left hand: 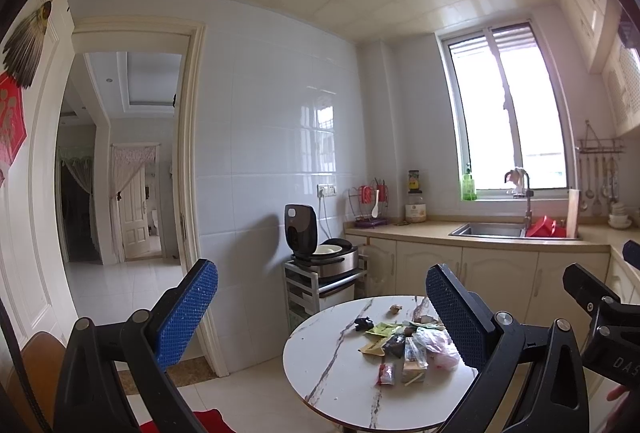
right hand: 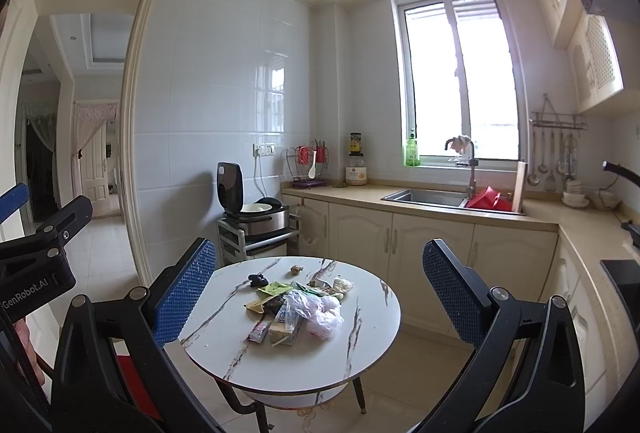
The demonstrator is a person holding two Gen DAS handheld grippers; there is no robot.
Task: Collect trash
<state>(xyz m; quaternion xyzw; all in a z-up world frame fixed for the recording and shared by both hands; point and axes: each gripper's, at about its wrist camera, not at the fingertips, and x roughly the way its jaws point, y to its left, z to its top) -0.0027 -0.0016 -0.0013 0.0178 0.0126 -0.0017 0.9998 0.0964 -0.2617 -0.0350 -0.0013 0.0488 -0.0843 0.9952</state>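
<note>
A round white marble-look table (right hand: 320, 361) (left hand: 328, 377) carries a heap of trash (right hand: 298, 307) (left hand: 404, 343): a crumpled clear plastic bag (right hand: 320, 311), a small drink carton (right hand: 285, 329), a red-white wrapper (right hand: 258, 331), green packets and scraps. My left gripper (left hand: 322, 307) is open and held well above and short of the table. My right gripper (right hand: 320, 285) is open too, with nothing between its blue pads (right hand: 184, 293). Each gripper shows at the edge of the other's view.
A rice cooker (right hand: 256, 209) with its lid up sits on a small cart by the tiled wall. Behind the table run cream cabinets (right hand: 400, 241), a counter with a sink (right hand: 428, 197) and a window. A doorway (left hand: 128, 161) opens at left. Something red (left hand: 200, 421) lies low beside the table.
</note>
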